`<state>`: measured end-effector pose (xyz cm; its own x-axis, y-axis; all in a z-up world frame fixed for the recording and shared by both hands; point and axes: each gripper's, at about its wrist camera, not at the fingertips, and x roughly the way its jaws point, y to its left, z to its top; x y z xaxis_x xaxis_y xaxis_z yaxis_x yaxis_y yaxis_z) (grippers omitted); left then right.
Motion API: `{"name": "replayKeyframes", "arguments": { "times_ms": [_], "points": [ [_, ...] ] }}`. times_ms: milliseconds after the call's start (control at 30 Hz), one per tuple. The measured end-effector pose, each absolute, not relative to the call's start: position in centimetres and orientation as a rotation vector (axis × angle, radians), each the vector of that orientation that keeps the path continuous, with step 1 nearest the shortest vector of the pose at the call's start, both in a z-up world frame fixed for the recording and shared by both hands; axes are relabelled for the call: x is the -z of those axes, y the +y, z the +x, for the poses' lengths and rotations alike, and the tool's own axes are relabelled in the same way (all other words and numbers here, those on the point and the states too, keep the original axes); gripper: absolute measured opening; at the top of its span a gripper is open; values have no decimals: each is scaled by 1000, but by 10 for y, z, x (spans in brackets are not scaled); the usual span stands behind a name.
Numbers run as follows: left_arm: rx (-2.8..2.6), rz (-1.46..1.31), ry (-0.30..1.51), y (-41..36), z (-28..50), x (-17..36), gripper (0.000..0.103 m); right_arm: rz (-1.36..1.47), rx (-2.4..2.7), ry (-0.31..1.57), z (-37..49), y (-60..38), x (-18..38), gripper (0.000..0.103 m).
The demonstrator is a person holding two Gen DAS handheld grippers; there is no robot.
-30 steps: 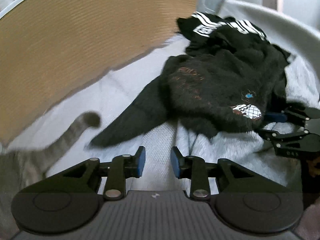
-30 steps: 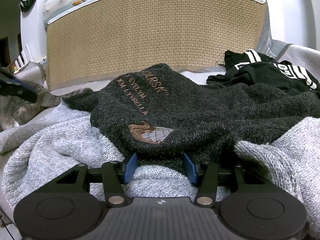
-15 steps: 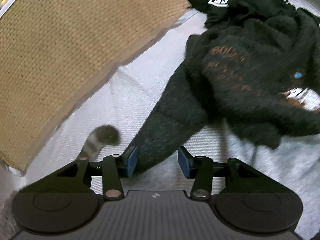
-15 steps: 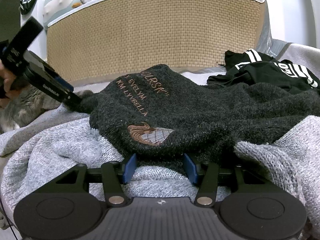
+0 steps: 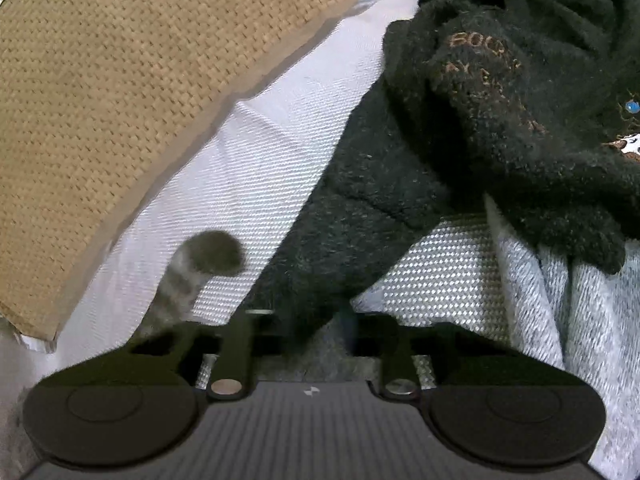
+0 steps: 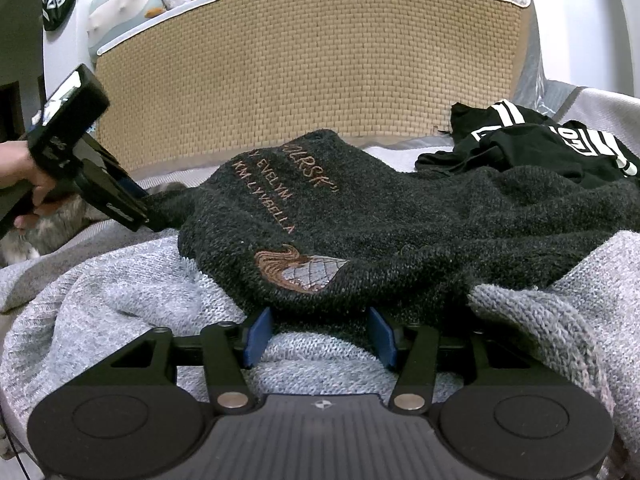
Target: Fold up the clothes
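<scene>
The dark charcoal fuzzy knit sweater (image 6: 400,224), soft, limp and light, lies mid-bed over a grey knit; the left gripper (image 5: 304,330), jaws just closing, apparently pinches its sleeve end, while the right gripper (image 6: 318,334) gapes at the hem.

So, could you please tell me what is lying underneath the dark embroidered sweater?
A light grey knit garment lies under the dark embroidered sweater, showing at its front and both sides. Whatever is beneath the sweater's middle is covered.
</scene>
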<state>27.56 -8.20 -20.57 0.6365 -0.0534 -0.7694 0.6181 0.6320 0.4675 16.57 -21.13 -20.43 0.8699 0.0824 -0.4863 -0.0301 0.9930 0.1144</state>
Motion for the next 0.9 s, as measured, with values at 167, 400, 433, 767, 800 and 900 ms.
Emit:
{"name": "replayKeyframes", "arguments": {
  "times_ms": [167,400,433,767,800,900],
  "points": [
    [417,691,702,-76,273,179,10,100,-62,510,165,-211,205,57],
    [362,597,623,-62,289,131,10,105,-65,513,166,-212,203,57],
    [351,586,613,-61,292,128,10,105,-65,513,165,-212,203,57],
    [126,456,745,-53,363,158,11,101,-69,506,166,-212,204,57],
    [111,448,782,-50,368,165,12,99,-70,504,166,-212,205,58],
    [106,467,813,-44,365,181,14,91,-74,495,166,-212,205,58]
  ]
}}
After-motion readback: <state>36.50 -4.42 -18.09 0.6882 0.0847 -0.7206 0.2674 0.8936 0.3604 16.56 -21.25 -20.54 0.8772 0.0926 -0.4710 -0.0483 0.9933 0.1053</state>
